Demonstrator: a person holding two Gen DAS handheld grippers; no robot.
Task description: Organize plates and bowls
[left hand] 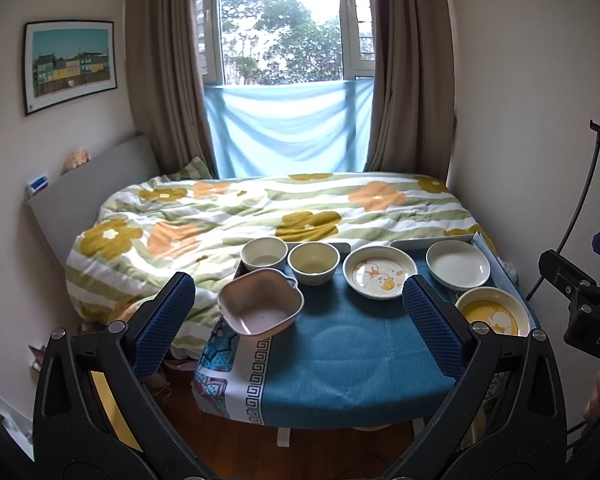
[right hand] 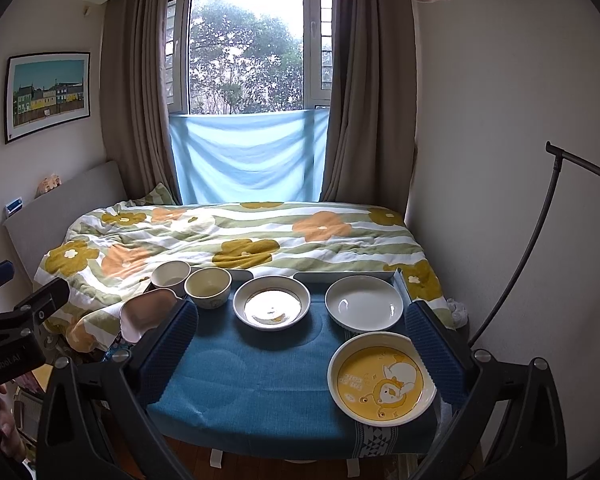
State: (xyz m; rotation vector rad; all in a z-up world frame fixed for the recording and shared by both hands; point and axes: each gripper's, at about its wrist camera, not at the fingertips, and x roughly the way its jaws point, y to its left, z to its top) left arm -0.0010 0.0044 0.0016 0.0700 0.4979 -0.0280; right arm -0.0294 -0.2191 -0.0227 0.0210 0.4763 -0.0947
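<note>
awaiting sorting: glazed plates, bowls, rigid, slippery, breakable; pink square bowl (left hand: 260,306) best pinched at rim; left gripper (left hand: 299,322) and right gripper (right hand: 302,346) gaped wide, empty.

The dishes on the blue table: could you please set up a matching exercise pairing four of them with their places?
Things:
1. pink square bowl
2. yellow duck plate
3. plain white plate
4. cream round bowl

Places:
A. far right, partly on a tray
B. near right corner
C. left edge, overhanging
D. back row, second from left

Pairs: 1-C, 2-B, 3-A, 4-D
</note>
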